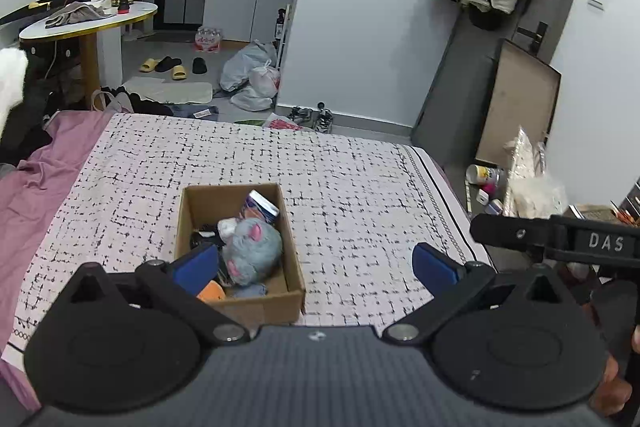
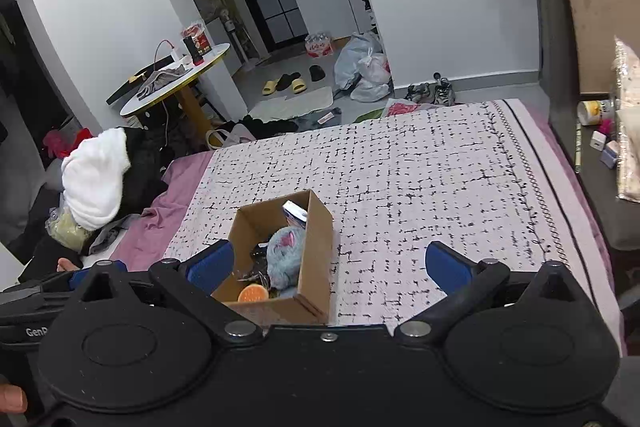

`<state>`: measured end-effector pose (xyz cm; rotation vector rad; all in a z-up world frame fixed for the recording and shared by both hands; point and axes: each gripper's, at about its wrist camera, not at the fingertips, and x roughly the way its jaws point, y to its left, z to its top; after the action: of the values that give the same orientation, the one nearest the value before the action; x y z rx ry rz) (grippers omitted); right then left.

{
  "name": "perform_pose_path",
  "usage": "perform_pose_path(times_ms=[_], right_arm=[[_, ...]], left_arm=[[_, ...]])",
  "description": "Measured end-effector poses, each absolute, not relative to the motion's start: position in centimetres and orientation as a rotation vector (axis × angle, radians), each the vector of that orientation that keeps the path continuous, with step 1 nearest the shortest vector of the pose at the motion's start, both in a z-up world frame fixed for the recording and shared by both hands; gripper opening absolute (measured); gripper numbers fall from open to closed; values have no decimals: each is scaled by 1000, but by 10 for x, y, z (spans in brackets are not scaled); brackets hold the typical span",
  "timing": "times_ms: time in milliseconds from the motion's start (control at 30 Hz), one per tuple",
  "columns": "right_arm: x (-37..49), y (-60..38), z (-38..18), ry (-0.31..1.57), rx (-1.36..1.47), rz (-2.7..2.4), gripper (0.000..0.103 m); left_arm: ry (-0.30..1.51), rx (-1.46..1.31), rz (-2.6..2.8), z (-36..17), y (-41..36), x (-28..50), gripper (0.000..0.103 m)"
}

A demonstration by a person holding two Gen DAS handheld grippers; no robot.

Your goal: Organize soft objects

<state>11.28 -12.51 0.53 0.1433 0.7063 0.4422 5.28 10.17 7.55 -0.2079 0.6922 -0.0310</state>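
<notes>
We see both sets of jaws spread wide, nothing between them: left gripper (image 1: 316, 267), right gripper (image 2: 328, 267). Cardboard box (image 1: 294, 259) sits on the bed (image 1: 360, 179), on the checked blanket. Inside: grey-blue plush toy (image 1: 252, 255), orange soft item (image 2: 253, 293), a small packet against the far wall.

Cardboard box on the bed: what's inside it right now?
Cardboard box holds a grey-blue plush, an orange item and a white-lidded container. Dark items beneath are mostly covered.
</notes>
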Motion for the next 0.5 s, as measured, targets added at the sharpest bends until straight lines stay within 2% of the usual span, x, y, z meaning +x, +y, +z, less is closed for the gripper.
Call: perform_pose_path(times_ms=[500], right_arm=[[39,-147,7,642,150,395,103]], left_arm=[[638,-116,-42,77,88,-19,102]])
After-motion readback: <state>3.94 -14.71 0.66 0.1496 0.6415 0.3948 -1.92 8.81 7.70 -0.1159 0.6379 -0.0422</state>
